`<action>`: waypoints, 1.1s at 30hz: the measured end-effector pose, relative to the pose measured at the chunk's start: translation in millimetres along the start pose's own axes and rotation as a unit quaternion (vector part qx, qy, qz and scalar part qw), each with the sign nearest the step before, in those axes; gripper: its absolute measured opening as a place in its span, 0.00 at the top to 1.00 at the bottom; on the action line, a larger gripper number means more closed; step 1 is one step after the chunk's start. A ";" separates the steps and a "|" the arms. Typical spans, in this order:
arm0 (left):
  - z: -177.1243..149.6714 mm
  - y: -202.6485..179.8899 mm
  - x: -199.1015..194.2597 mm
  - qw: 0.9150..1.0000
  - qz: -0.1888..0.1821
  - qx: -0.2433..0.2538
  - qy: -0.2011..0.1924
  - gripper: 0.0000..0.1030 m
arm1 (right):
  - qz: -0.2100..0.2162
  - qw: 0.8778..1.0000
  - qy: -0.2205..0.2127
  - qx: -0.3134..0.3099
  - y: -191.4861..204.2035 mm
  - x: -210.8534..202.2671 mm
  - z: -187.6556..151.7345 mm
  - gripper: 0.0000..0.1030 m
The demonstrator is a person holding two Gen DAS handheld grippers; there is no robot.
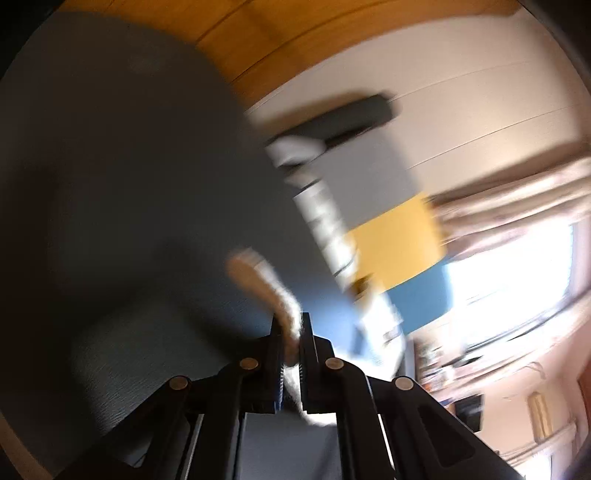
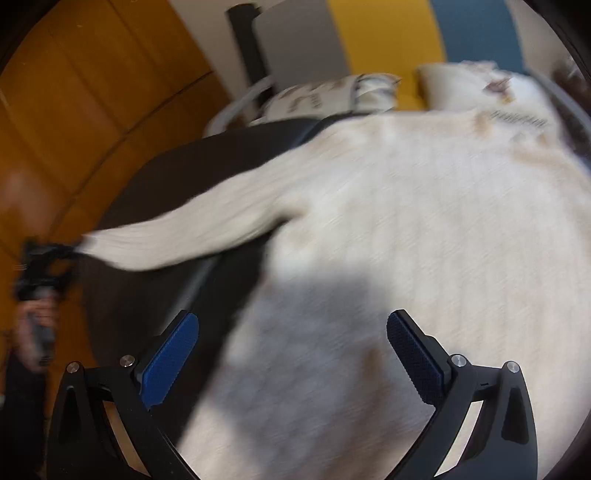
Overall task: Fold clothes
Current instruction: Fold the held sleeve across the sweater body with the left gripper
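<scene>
A cream ribbed sweater [image 2: 406, 221] lies spread over a dark round table [image 2: 155, 177]. Its left sleeve [image 2: 177, 236] stretches out to the left, off the table top. My left gripper [image 2: 70, 254] is shut on the sleeve's cuff [image 1: 266, 284], which shows blurred between the narrow jaws of the left gripper [image 1: 290, 325] in the left wrist view. My right gripper [image 2: 291, 332] hangs open above the sweater's lower body, with blue pads [image 2: 170, 354] wide apart and nothing between them.
Wooden floor [image 2: 92, 92] surrounds the table. A patterned cushion [image 2: 325, 96] and a chair with a dark post [image 2: 247, 48] stand beyond the table, before a grey, yellow and blue wall panel [image 2: 384, 33]. A hand [image 2: 33, 332] holds the left gripper's handle. A bright window [image 1: 517, 266] is at right.
</scene>
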State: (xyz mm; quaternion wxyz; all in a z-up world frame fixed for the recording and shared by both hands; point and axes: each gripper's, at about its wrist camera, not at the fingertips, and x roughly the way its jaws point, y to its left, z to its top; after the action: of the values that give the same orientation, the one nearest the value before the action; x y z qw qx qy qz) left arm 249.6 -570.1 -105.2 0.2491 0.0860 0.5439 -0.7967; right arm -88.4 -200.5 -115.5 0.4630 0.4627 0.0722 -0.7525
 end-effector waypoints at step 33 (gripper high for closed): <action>65.3 -43.8 -2.0 0.994 0.033 0.105 -0.023 0.95 | -0.101 0.990 0.017 -0.102 9.8 83.6 102.0 0.00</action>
State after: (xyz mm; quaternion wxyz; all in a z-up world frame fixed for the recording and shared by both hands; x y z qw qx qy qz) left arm 238.6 -616.4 -42.6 0.2773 0.1106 0.4484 -0.8425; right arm -157.1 -313.5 -119.0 0.4280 0.4161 0.2025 -0.7763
